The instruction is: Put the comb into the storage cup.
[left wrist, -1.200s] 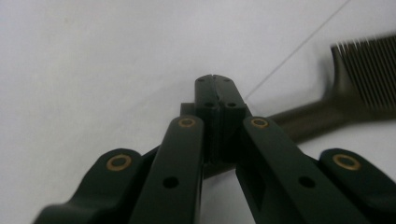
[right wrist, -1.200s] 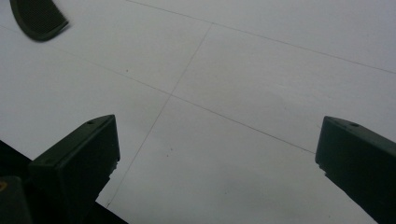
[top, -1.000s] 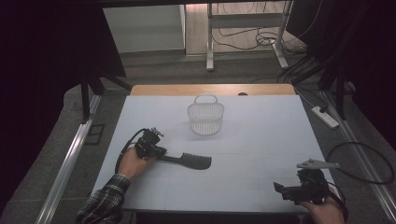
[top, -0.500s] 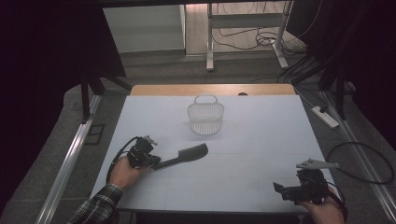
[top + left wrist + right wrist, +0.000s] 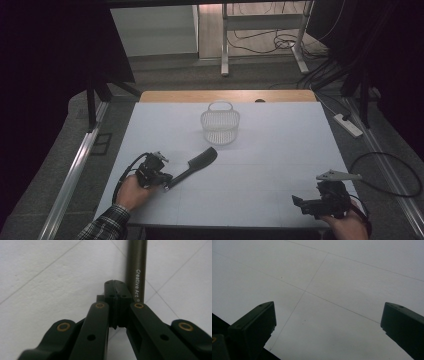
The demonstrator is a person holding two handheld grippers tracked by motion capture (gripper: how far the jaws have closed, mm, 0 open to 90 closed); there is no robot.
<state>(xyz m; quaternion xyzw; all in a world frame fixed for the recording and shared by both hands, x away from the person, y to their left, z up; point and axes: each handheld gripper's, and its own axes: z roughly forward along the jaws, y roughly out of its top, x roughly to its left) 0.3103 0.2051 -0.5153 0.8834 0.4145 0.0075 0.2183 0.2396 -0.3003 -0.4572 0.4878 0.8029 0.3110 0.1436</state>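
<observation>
Surface point(image 5: 280, 165): white sheet, dim room. Brush point(image 5: 196, 164): at 7 o'clock of the basket point(image 5: 220, 125), head swung from 3 toward 1 o'clock, nearer it. Your left gripper point(image 5: 167, 183): jaws together beside the handle; grip uncertain. Your right gripper point(image 5: 298, 202): jaws apart, idle.

One black brush point(image 5: 192, 165) is lying on the bench point(image 5: 280, 145), and one white wire basket point(image 5: 220, 124) is standing at the far side. Two tongs are showing: one at the near left point(image 5: 166, 181), one at the near right point(image 5: 298, 202). One power strip point(image 5: 347, 125) is lying on the floor at the right.
</observation>
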